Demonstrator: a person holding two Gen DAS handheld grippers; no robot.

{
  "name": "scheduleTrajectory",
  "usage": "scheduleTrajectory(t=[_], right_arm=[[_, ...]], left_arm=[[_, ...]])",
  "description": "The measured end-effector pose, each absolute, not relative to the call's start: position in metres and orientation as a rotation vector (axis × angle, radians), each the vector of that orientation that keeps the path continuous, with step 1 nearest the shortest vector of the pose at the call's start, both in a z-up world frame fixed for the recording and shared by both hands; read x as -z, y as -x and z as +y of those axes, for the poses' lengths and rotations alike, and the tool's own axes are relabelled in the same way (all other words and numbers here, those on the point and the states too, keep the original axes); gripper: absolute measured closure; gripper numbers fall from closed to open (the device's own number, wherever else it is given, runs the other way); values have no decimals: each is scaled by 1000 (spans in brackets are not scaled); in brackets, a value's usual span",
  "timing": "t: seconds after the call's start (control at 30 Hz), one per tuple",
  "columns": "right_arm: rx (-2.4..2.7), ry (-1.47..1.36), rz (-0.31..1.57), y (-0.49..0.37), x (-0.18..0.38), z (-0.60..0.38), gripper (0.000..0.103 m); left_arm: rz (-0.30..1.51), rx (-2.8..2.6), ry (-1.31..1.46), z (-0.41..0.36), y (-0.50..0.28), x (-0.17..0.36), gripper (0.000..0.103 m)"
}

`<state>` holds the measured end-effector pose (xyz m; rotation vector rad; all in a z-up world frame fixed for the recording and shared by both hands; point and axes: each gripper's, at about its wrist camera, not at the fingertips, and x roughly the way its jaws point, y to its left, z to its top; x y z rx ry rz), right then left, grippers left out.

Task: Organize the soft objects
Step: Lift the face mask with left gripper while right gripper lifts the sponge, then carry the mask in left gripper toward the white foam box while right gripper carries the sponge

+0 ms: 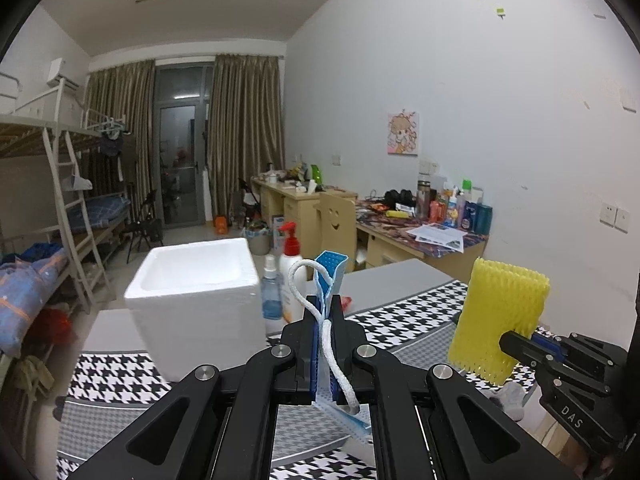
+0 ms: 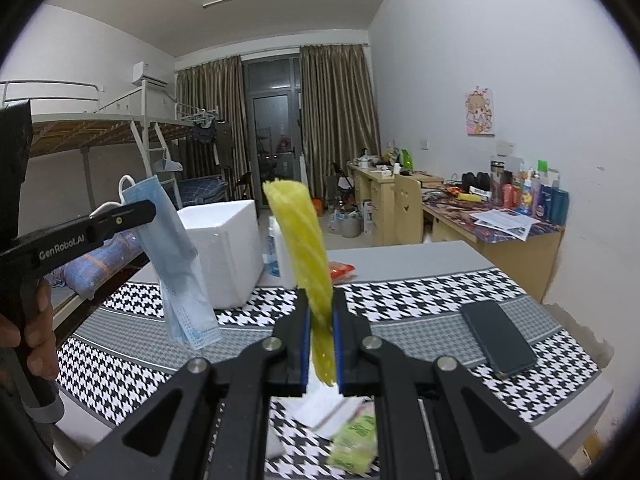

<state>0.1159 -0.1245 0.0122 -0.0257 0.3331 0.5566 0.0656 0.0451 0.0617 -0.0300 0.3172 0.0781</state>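
My left gripper (image 1: 323, 312) is shut on a blue face mask (image 1: 330, 270), whose white ear loop (image 1: 300, 280) curls up on the left of the jaws. In the right wrist view the same mask (image 2: 176, 264) hangs down from the left gripper (image 2: 150, 208) above the cloth. My right gripper (image 2: 321, 310) is shut on a yellow foam net sleeve (image 2: 304, 232) that stands up between its pads; the left wrist view shows that sleeve (image 1: 498, 320) held at the right by the right gripper (image 1: 505, 343). A white foam box (image 1: 196, 284) stands open-topped ahead, left of both grippers.
The table has a houndstooth cloth (image 2: 420, 292). A spray bottle (image 1: 271, 288) and a red-capped pump bottle (image 1: 291, 276) stand right of the box. A dark phone (image 2: 496, 336) lies at the right, a green packet (image 2: 356, 440) and white paper near me. Desks line the wall.
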Motion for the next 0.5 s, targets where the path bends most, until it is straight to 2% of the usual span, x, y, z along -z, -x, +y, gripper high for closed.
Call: scheduleTrajectory(t=[0.5], right_arm=[[-602,42,330,-120,-22,-96,90]], left_arm=[[307,-95,45,71,-65,-66,99]])
